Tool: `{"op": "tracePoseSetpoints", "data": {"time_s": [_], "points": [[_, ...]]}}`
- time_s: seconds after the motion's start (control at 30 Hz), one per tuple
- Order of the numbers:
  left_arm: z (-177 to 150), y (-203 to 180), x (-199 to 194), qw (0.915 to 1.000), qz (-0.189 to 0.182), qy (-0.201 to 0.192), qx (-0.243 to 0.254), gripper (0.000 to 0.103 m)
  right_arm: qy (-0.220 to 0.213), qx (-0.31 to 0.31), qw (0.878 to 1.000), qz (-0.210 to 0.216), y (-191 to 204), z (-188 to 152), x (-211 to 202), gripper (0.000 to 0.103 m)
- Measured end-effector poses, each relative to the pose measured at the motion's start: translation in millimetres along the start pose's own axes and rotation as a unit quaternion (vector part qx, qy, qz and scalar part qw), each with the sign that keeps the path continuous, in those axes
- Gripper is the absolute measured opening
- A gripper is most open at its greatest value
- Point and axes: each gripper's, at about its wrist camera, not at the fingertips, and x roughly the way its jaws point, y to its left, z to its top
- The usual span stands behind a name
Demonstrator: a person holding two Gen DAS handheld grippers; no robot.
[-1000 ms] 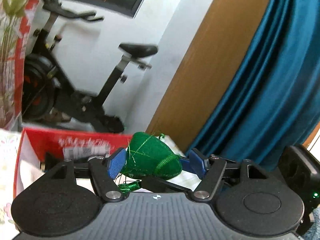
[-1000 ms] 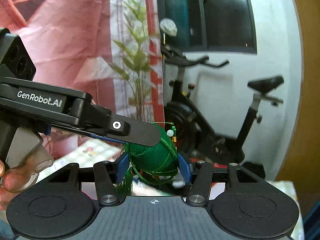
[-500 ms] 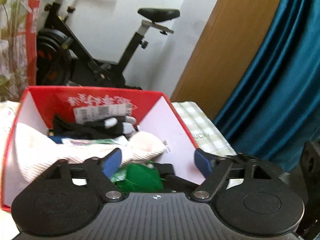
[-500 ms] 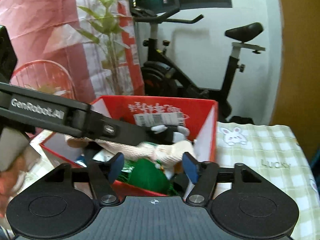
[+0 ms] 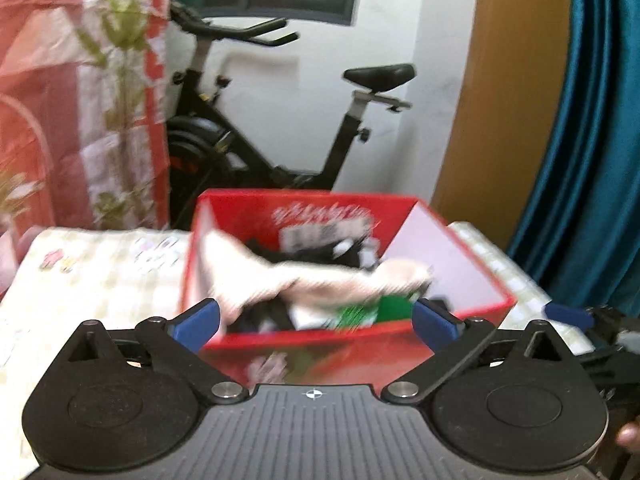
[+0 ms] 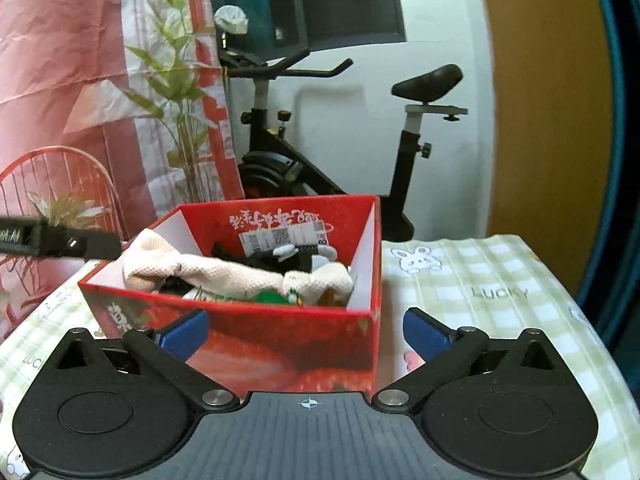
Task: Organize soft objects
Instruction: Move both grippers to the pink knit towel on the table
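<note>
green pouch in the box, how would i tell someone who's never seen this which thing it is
Find the red cardboard box standing on the green checked tablecloth in front of the exercise bike. Inside, a cream knitted cloth lies across the top, with a black-and-white soft toy behind it. The green pouch peeks out just under that cloth near the front wall, the only solid green thing there.

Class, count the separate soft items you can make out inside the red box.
3 at least: a cream towel draped across the red box, a black-and-white plush against the far wall, and a green pouch peeking from under the towel. More may be hidden beneath.
</note>
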Motion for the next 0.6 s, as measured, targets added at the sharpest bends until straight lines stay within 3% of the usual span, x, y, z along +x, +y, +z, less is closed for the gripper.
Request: {"op": "tracePoseSetpoints", "data": {"time_s": [0.33, 0.6], "points": [[-61, 41, 13, 0.9948, 0.064, 0.075, -0.024, 0.103, 0.08, -0.006, 0.997, -0.013, 21, -54, 19, 0.103], [-87, 63, 35, 0.9879, 0.069, 0.133, -0.039, 0.103, 0.146, -0.026, 0.989, -0.022, 34, -77, 43, 0.103]]}}
